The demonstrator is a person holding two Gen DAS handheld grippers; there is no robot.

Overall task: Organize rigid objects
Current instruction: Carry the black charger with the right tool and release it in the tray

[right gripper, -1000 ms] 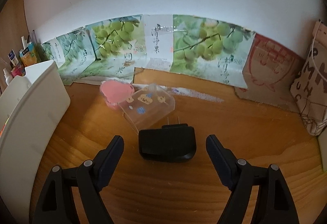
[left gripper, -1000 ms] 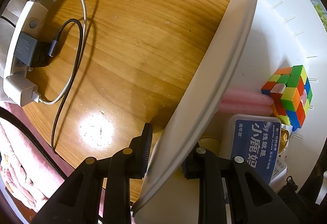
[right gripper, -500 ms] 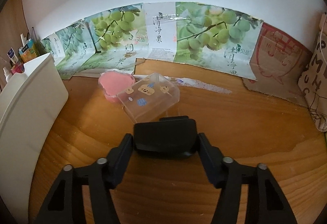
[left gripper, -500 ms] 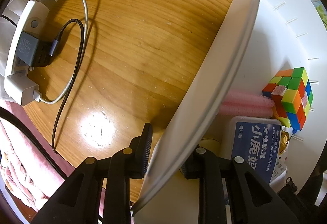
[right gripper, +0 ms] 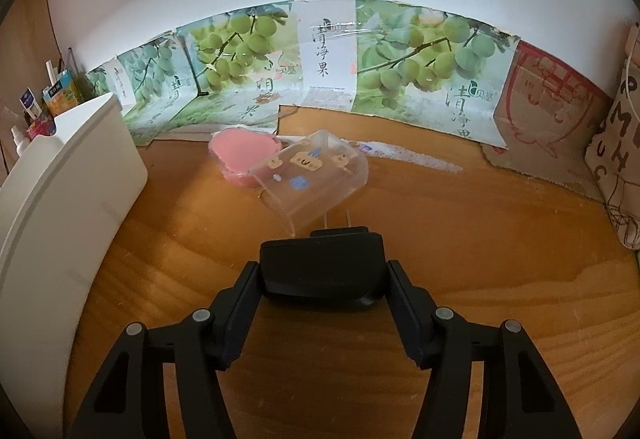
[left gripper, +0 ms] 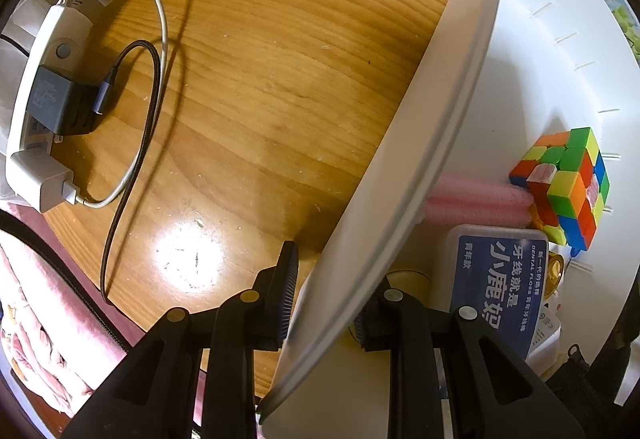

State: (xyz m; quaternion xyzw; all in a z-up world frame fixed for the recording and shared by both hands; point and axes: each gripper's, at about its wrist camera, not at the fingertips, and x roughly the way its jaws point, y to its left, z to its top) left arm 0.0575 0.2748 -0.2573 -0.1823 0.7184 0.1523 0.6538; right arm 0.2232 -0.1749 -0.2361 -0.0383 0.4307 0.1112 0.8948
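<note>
Sitting crosswise between the pads of the right tongs (right gripper: 322, 293), the black plug adapter (right gripper: 322, 267) has its long axis running pad to pad and its two prongs pointing straight ahead, away from the wrist. Both pads press its short ends, so the right tongs are clamped on it. It looks barely off the worktop (right gripper: 460, 239), if at all; hard to tell.

Just ahead of the prongs lies a clear plastic box (right gripper: 312, 179), tilted, with a pink lid (right gripper: 244, 155) touching its far left side.

The white bin (right gripper: 68, 195) stands well left of the right tongs. That is the relation the next move likely turns on: a carry leftward, over the rim.

The left tongs (left gripper: 326, 299) straddle that bin's wall (left gripper: 420, 159), one finger outside, one inside, closed on it, apparently steadying it. Inside, ahead and right of them: a blue dental floss box (left gripper: 496, 279), pink foam rolls (left gripper: 476, 199), a colour cube (left gripper: 568, 179). The right hand is the one loaded; the left is occupied.
</note>
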